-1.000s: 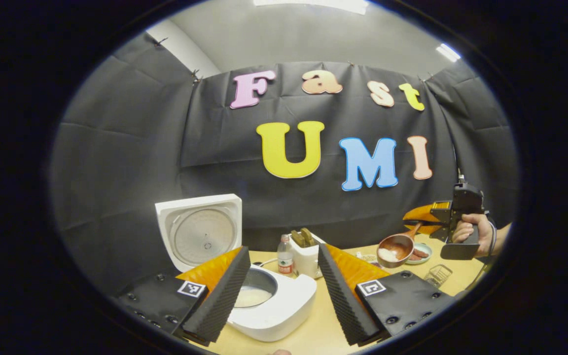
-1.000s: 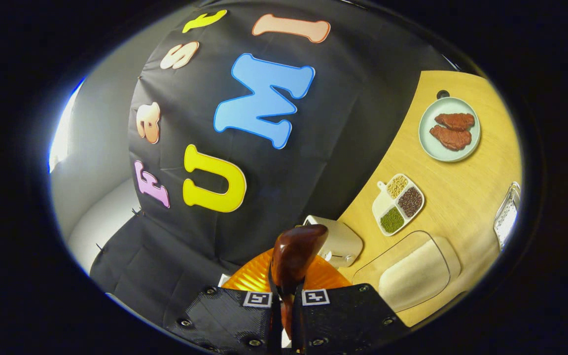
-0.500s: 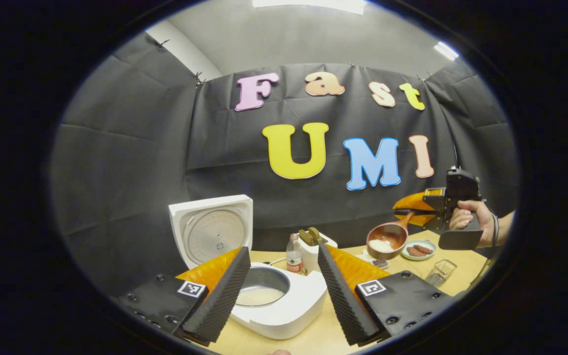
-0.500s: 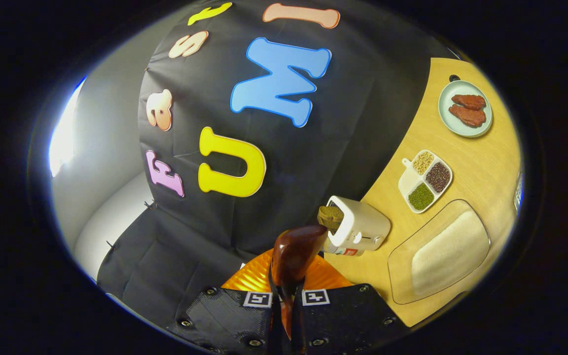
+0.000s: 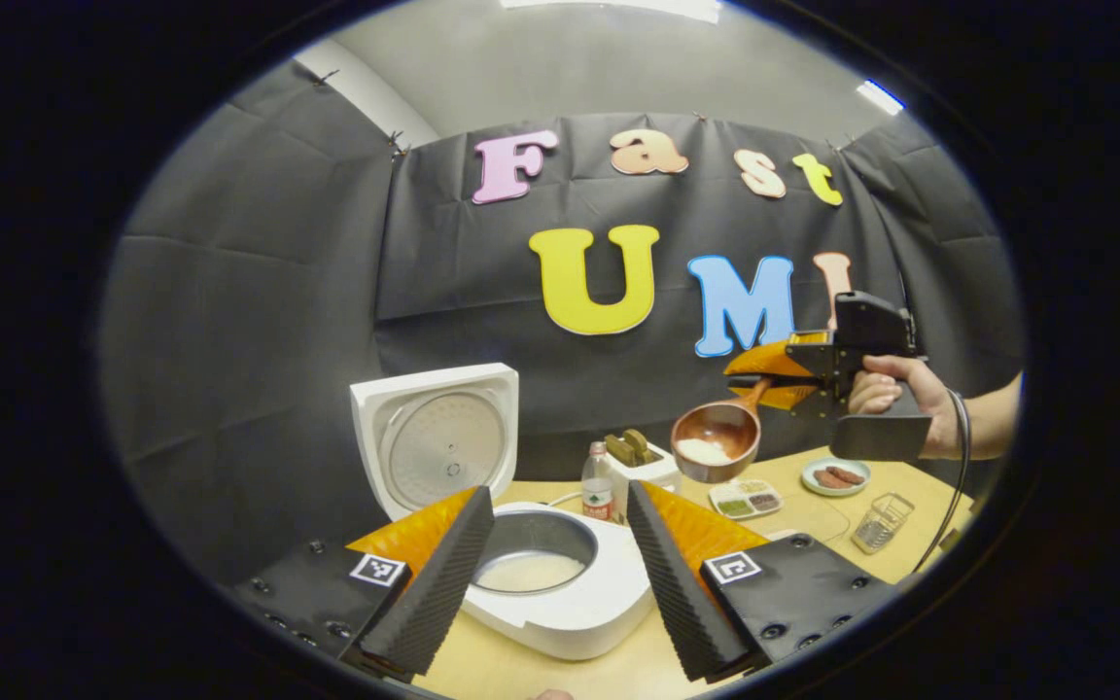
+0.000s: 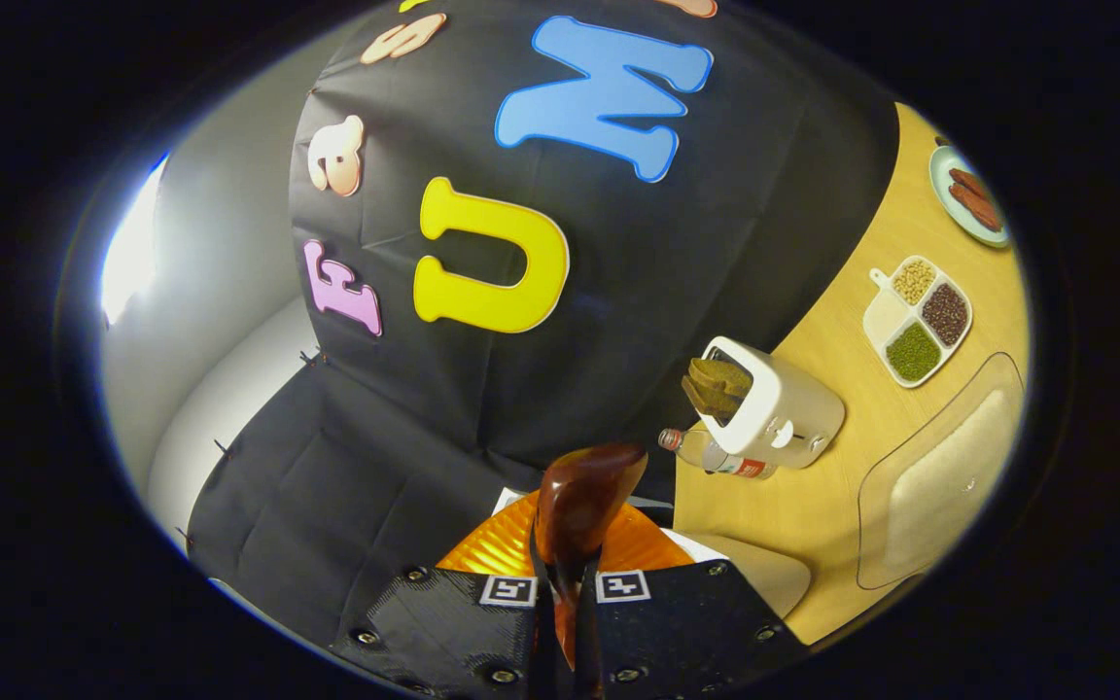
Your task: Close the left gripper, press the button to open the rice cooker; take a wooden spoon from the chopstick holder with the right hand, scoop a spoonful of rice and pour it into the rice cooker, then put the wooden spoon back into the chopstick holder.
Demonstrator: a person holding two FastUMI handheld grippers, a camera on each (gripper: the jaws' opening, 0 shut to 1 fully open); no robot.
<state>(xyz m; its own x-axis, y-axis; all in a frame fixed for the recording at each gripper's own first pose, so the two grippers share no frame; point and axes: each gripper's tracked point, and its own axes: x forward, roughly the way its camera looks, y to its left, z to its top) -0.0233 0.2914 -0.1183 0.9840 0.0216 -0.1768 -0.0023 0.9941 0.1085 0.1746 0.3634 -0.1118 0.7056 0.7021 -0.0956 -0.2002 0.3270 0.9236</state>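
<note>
One light wooden table (image 5: 910, 491) carries everything. Largest on it is one white rice cooker (image 5: 570, 608), at the near left, its square lid (image 5: 438, 437) standing upright and open, a layer of white rice in its round metal pot (image 5: 531, 559). One clear shallow container of white rice (image 6: 939, 476) lies at the near right. One white box-shaped chopstick holder (image 6: 779, 413) stands at the far middle of the table, with one small clear plastic bottle (image 5: 597, 491) just to its left. One white three-compartment dish of grains (image 6: 915, 316) and one pale green plate with two brown meat pieces (image 5: 837, 476) sit farther right, and one small wire basket (image 5: 883, 520) nearer.

The left gripper (image 5: 555, 569) hangs in front of the cooker, jaws wide apart, holding nothing. The right gripper (image 5: 764, 374), held by a hand (image 5: 895, 394), has its jaws clamped on the handle of one brown wooden spoon (image 5: 716, 442), whose bowl carries white rice in the air above the table, right of the cooker.
</note>
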